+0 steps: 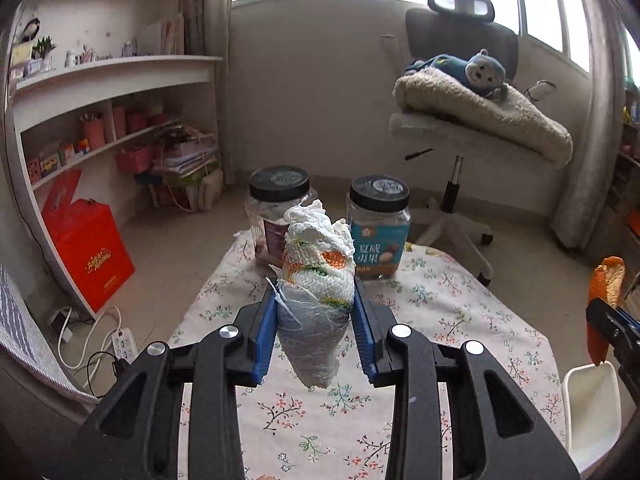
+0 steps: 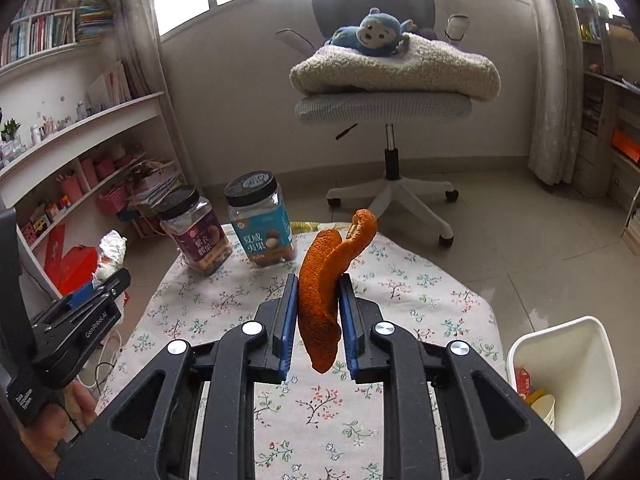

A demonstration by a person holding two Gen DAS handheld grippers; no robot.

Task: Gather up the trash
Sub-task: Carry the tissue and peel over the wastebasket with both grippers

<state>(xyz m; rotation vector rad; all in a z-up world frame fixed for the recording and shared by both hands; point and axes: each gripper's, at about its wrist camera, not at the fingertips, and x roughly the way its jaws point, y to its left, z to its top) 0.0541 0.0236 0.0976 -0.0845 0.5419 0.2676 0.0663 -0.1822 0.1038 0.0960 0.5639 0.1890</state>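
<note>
Desk: we see a floral-cloth-covered desk (image 2: 420,292), 2 jars at far end.
Bin: white plastic waste bin (image 2: 576,356) just right of desk, scraps inside.
L claw (image 1: 316,300): clamped on crumpled white paper wad (image 1: 318,280), above desk.
R claw (image 2: 319,304): clamped on curled orange peel strip (image 2: 320,304), above desk.
</note>
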